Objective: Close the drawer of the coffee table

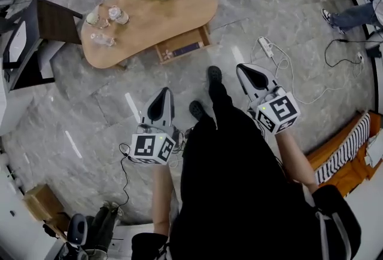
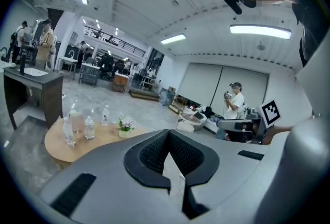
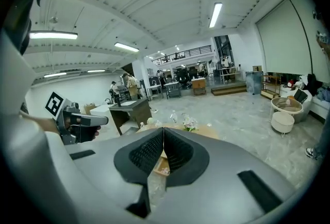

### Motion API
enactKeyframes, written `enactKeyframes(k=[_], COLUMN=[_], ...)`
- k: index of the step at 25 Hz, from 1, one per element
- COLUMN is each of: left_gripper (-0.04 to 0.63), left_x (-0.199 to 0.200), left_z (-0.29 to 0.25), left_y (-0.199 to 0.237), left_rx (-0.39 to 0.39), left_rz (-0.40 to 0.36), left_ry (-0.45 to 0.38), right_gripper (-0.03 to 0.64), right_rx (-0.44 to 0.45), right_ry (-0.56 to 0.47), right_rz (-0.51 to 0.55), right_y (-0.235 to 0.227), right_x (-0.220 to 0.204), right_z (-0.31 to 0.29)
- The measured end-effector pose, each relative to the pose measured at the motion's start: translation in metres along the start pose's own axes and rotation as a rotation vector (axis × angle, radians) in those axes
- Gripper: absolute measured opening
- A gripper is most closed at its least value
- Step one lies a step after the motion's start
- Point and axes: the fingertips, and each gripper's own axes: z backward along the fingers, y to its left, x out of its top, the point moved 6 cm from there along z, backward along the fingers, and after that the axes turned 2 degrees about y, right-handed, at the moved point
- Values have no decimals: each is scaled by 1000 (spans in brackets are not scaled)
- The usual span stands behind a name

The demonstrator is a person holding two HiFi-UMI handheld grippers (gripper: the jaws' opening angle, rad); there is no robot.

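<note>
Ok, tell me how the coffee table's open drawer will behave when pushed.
The drawer looks like a rigid wooden box, so it should slide rather than flex. Loose items lie inside; they may shift. The bottles on the coffee table look light and could wobble if it slams.

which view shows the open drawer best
The head view: the drawer shows from above, pulled out of the coffee table on the person's side, interior visible. The right gripper view catches only a sliver of it past the jaws. The left gripper view shows the tabletop, not the drawer.
</note>
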Motion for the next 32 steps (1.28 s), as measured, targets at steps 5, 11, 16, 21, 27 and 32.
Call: enactKeyframes(k=[5, 11, 16, 21, 27, 32], left_gripper=[14, 14, 14, 14, 14, 15], left_x=[14, 13, -5, -44, -119, -190], left_z=[-40, -79, -107, -148, -187, -218], left_y=[6, 8, 24, 66, 132, 191], left_rx=[49, 117, 136, 164, 148, 142], left_rz=[13, 39, 90, 68, 32, 19], left_ry=[28, 38, 95, 167, 300, 403], right_gripper=[14, 14, 13, 14, 14, 14], right_rx=[65, 163, 220, 209, 212, 183], right_ry=[38, 118, 211, 300, 383, 472], right_rz=[21, 64, 124, 177, 292, 323], right_y=[-42, -83, -102, -123, -135, -150], right_x=[3, -10, -36, -77, -143, -200], right_z=[-45, -93, -135, -181, -235, -277])
